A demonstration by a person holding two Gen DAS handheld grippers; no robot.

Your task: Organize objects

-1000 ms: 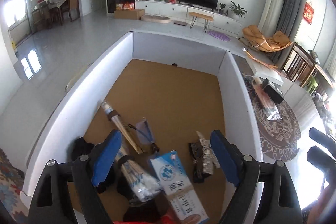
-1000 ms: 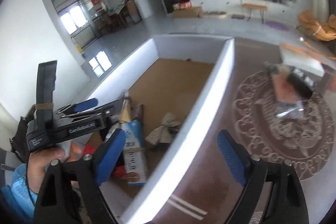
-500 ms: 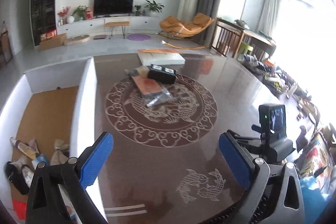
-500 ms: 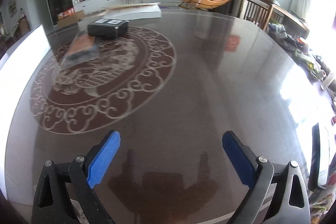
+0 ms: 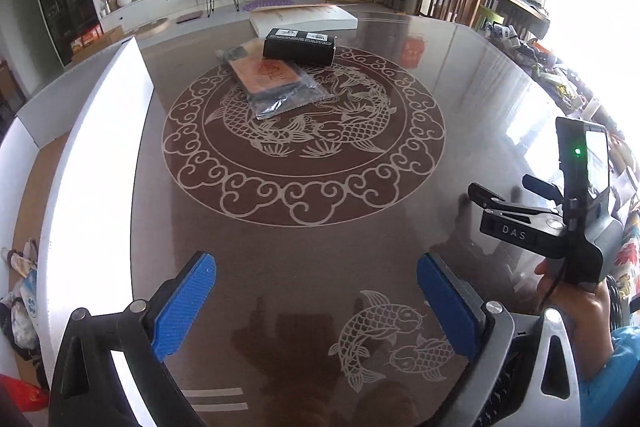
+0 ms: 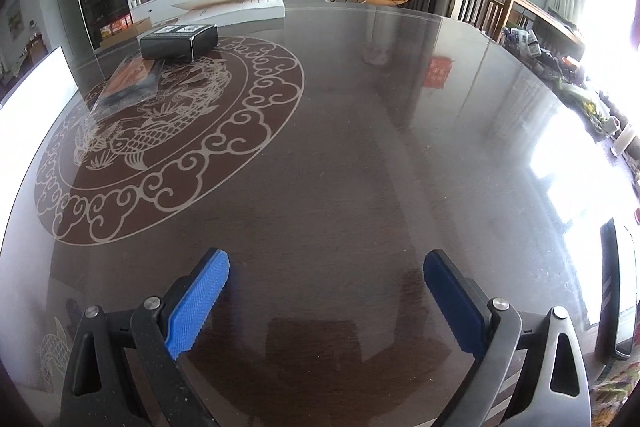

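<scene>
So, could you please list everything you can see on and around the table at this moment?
table: one, dark brown with pale fish pattern, fills both views
black box: one, far part of table
clear bag: one, orange card inside, in front of black box, partly under it
white box: one, brown floor, left of table, small items inside
left hand-held gripper: blue pads, open, empty
right hand-held gripper: blue pads, open, empty

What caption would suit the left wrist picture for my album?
Open left claw over a dark patterned table, facing a black box and plastic-wrapped packet.
</scene>
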